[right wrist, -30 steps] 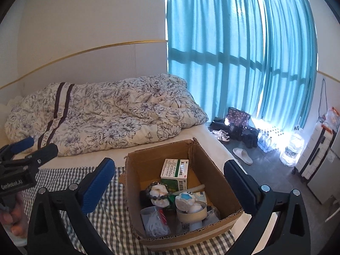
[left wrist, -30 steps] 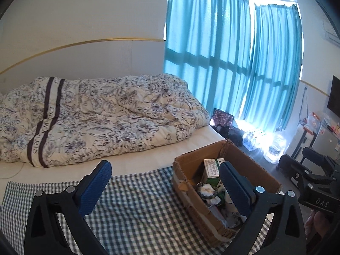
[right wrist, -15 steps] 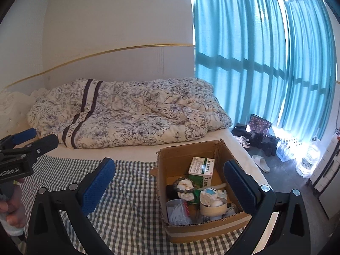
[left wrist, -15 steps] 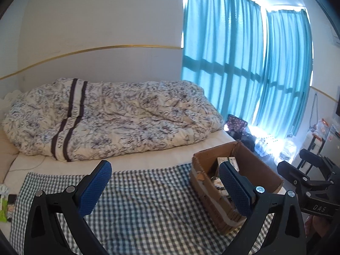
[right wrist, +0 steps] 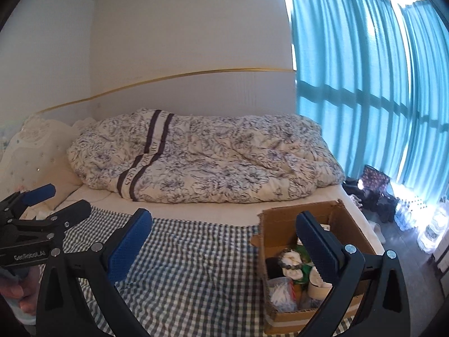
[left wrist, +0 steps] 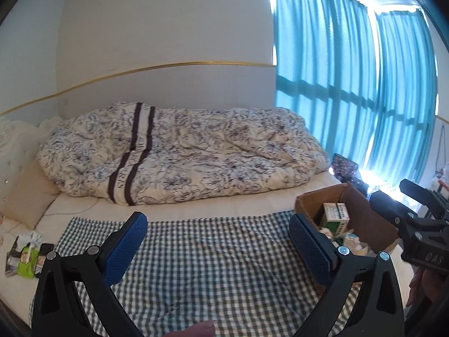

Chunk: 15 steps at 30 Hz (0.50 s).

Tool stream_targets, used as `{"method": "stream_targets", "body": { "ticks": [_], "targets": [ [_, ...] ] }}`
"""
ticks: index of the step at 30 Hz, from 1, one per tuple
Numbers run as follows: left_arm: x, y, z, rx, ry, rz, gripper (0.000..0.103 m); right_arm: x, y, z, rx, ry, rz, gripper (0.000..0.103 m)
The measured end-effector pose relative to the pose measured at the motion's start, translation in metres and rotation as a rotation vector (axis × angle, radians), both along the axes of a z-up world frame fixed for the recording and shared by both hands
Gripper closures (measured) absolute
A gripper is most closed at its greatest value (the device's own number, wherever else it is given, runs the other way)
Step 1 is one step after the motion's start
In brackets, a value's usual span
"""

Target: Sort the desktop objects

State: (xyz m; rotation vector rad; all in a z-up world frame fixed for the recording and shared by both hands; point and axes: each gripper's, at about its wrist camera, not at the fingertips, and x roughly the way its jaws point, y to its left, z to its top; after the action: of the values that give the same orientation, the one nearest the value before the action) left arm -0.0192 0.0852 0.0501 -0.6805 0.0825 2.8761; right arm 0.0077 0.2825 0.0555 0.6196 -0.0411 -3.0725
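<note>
Presently: cardboard box (right wrist: 322,255) at the right end of the checked cloth (right wrist: 196,258) on the bed, near the mattress edge; holds a green-and-white carton (left wrist: 335,214), tape roll (right wrist: 317,283), clear bag (right wrist: 280,295), other oddments. Left gripper (left wrist: 219,248) and right gripper (right wrist: 224,245): jaws spread wide, holding nothing. Box sits right of both jaw gaps, behind each right-hand finger. Risks, judged: nudging the box off the edge; packed contents snagging; soft bedding tipping it.

Left claw (left wrist: 219,248) and right claw (right wrist: 224,245) both gape wide, empty.
</note>
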Motion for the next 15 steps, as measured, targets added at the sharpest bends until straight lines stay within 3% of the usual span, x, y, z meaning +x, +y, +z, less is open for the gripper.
{"method": "stream_targets", "body": {
  "ticks": [15],
  "targets": [
    [-0.001, -0.042, -0.006, 0.009, -0.021, 0.121, 0.000, -0.016, -0.037, -0.019, 0.020, -0.043, 0.104, 0.000]
  ]
}}
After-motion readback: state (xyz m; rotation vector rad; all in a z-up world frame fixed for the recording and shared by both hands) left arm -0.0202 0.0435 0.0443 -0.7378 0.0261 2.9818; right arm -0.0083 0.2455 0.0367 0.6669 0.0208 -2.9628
